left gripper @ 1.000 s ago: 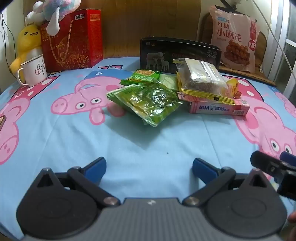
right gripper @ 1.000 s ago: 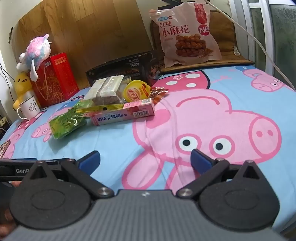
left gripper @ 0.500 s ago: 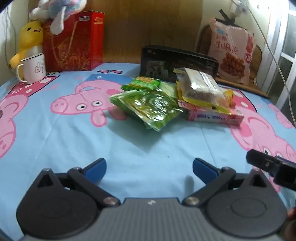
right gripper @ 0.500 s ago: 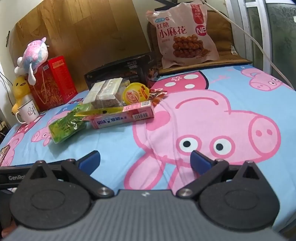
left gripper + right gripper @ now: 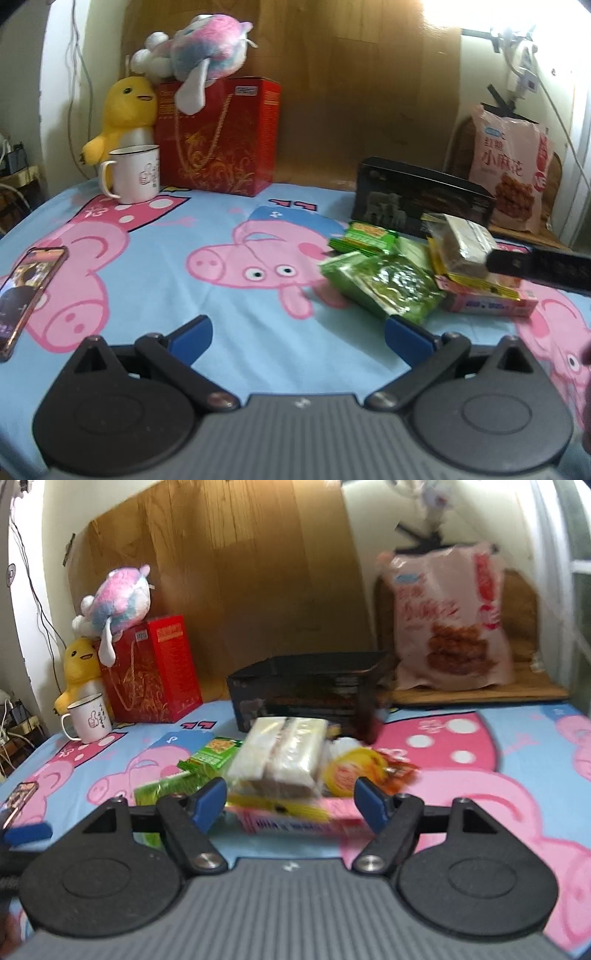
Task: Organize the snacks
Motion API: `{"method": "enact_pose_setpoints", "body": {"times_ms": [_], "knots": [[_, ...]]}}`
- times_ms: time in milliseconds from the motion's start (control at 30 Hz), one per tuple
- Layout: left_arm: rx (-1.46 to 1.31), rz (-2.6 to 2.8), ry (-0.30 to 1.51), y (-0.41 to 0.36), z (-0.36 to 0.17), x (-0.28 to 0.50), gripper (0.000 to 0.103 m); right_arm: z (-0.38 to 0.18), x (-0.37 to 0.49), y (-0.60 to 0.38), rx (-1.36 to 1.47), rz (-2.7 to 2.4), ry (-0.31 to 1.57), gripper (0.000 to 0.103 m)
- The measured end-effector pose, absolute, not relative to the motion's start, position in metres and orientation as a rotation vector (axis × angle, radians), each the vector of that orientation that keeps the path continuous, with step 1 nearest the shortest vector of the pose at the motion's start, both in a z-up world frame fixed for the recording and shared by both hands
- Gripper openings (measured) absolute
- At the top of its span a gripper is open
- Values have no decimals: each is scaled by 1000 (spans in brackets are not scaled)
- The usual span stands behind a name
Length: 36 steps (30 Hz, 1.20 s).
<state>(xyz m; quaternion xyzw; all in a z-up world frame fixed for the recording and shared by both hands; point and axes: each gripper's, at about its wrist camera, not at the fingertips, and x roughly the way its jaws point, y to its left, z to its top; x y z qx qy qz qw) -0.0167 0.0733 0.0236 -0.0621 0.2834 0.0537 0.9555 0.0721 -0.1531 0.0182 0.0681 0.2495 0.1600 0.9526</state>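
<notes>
The snacks lie heaped on the bed (image 5: 155,295) in front of the black box (image 5: 306,690), likely their destination: green packs (image 5: 384,284), a clear-wrapped cake (image 5: 280,757) atop the pink box (image 5: 487,301). The right gripper (image 5: 290,801) now lines up on the cake, far closer than a second ago; its jaws have just been closing a little, nothing pinched yet. The left gripper (image 5: 297,332) gapes empty and has swung left, showing a phone (image 5: 26,291).

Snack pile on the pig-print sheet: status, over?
Left gripper open, empty. Right gripper open, jaws just narrowing, nothing between them, facing the clear-wrapped sandwich pack. Pile unsorted before the black cardboard box. Nothing blocking.
</notes>
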Motion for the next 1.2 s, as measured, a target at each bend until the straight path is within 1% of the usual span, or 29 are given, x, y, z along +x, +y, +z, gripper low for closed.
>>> {"method": "enact_pose_setpoints", "body": {"times_ms": [67,167,200,233,333,400,467,533,600,633,667,700,767,867,1100,1133,1200], "knots": [[-131,124,576,76,22,-19,103,14,86,-146,151,330,527,88],[-135,132,575,78,22,-20,103,7,100,-139,144,338,540,87],[-131,131,572,78,23,-20,103,6,102,-139,142,350,550,84],[-126,128,566,77,24,-20,103,5,102,-142,148,370,560,72],[-122,93,560,77,28,-18,103,10,90,-153,113,408,559,64],[-142,22,555,78,31,-16,103,13,73,-165,77,530,551,64],[-175,-81,546,79,35,-16,103,12,58,-175,10,725,574,64],[-190,-176,540,76,36,-17,103,9,32,-185,-101,865,559,64],[-167,-232,546,65,35,-17,103,4,10,-193,-214,840,522,74],[-158,-253,559,59,32,-15,103,3,7,-197,-222,798,509,85],[-154,-271,576,53,30,-13,102,3,5,-204,-202,733,497,89],[-154,-290,597,48,27,-11,102,3,5,-209,-173,684,499,89],[-160,-333,638,42,22,-8,98,3,2,-221,-91,596,506,89],[-170,-377,673,39,19,-2,95,2,-3,-237,22,586,529,88],[-208,-461,728,33,21,17,87,-7,-20,-229,60,621,571,87],[-203,-471,735,29,20,20,84,-8,-18,-228,58,625,573,86],[-190,-493,748,20,18,22,82,-10,-16,-221,38,646,589,81]]}}
